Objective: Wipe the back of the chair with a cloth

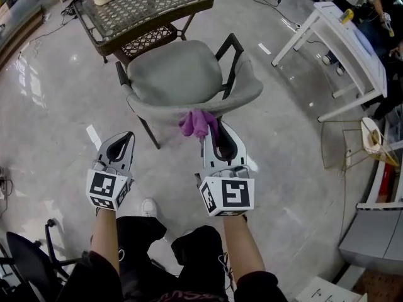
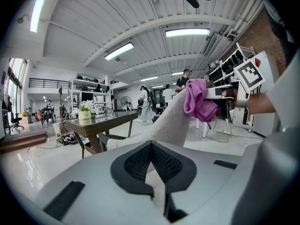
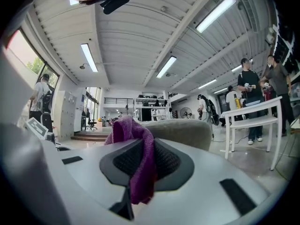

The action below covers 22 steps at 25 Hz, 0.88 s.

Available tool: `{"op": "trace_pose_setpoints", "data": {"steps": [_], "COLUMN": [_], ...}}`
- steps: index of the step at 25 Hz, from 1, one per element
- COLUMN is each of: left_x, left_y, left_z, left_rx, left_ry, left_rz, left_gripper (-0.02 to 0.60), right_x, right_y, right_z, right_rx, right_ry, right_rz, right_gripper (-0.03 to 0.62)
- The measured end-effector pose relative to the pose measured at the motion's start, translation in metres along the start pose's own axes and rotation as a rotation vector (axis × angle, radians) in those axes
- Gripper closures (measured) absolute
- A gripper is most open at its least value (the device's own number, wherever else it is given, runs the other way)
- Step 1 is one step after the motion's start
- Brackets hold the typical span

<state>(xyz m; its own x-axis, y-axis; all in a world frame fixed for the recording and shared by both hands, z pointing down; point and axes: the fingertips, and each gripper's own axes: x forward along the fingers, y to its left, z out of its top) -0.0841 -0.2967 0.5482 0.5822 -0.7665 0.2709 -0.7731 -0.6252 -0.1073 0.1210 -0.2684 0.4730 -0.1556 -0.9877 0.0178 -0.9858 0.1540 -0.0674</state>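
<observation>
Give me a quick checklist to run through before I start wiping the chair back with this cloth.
1. Cloth clamped in the right hand-held gripper: ok, the jaws are shut on it.
2. Cloth against the chair back: ok, it sits at the top edge.
3. Left hand-held gripper out of the way: ok, shut, empty and apart from the chair.
4. Is the chair upright: ok.
5. Cloth clean or damp enough: cannot tell.
</observation>
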Motion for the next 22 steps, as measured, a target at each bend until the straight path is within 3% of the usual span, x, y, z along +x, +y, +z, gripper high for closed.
{"op": "trace_pose_setpoints", "data": {"steps": [7, 14, 22], "left_x": [0.011, 0.015, 0.013], "left_y": [-0.002, 0.013, 0.037], "left_z": [-0.006, -0.019, -0.063], "left_rx": [0.014, 0.036, 0.079], "left_ry": [-0.024, -0.063, -0.085], "left_rz": [-0.011, 0.009, 0.069], "left_gripper": [0.572, 0.572, 0.572], "right_x": [-0.007, -0.003, -0.002], "right_y": [-0.064, -0.098, -0.123], "right_z": [0.002, 0.0, -0.013], "right_rx": [-0.01, -0.031, -0.058], "right_ry": [-0.033, -0.08, -0.192], "right_rz": [-0.131, -0.191, -0.244], "right_gripper": [0.52, 0.519, 0.519]}}
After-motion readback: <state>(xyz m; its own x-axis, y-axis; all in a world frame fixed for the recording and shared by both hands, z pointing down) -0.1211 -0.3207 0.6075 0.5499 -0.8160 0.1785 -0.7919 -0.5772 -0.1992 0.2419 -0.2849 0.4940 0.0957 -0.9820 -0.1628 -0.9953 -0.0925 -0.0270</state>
